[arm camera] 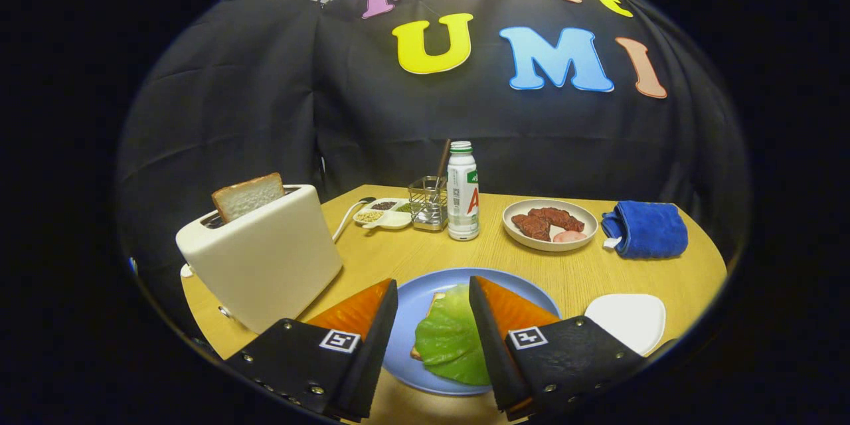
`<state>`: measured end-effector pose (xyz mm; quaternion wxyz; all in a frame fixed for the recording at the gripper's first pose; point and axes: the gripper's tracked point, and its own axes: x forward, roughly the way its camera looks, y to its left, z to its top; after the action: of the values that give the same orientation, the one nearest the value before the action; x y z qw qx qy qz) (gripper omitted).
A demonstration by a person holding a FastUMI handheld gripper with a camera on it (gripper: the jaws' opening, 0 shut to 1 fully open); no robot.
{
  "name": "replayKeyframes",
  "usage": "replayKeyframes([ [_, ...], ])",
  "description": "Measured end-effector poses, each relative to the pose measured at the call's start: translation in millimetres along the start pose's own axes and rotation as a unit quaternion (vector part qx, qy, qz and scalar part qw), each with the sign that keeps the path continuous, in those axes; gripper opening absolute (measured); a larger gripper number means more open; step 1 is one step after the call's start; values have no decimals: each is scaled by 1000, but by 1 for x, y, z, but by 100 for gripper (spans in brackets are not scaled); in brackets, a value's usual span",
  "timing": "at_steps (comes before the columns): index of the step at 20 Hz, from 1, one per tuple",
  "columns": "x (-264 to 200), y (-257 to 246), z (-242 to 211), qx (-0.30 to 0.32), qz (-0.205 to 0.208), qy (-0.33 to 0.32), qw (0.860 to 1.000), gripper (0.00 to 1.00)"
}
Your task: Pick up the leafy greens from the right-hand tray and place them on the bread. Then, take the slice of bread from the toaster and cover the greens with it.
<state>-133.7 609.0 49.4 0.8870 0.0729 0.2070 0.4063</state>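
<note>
Gripper [433, 305] spread open, gripping nothing, above round blue plate [412, 309] holding crinkled green lettuce leaf [451, 339] atop bread slice [431, 302]. At ten o'clock, white toaster [265, 259] holding toast slice [247, 196]. At two o'clock, empty white tray [627, 320] near table edge.

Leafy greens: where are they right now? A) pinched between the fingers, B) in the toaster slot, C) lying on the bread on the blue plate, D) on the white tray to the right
C: the leafy greens lie on the bread on the blue plate, seen through the gap of the open gripper, whose fingers touch nothing; the white tray holds no greens.
</note>
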Motion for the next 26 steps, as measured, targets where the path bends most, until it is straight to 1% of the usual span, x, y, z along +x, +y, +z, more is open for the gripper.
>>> replayKeyframes([
  [8,-18,69,63,-59,23,-81,995,67],
  [10,-21,90,76,-61,34,-97,993,67],
  [14,-22,143,94,-49,70,-119,989,67],
  [19,-12,195,94,-41,101,-116,987,67],
  [24,3,223,79,-44,112,-98,988,67],
  [26,13,229,68,-52,110,-85,989,67],
])
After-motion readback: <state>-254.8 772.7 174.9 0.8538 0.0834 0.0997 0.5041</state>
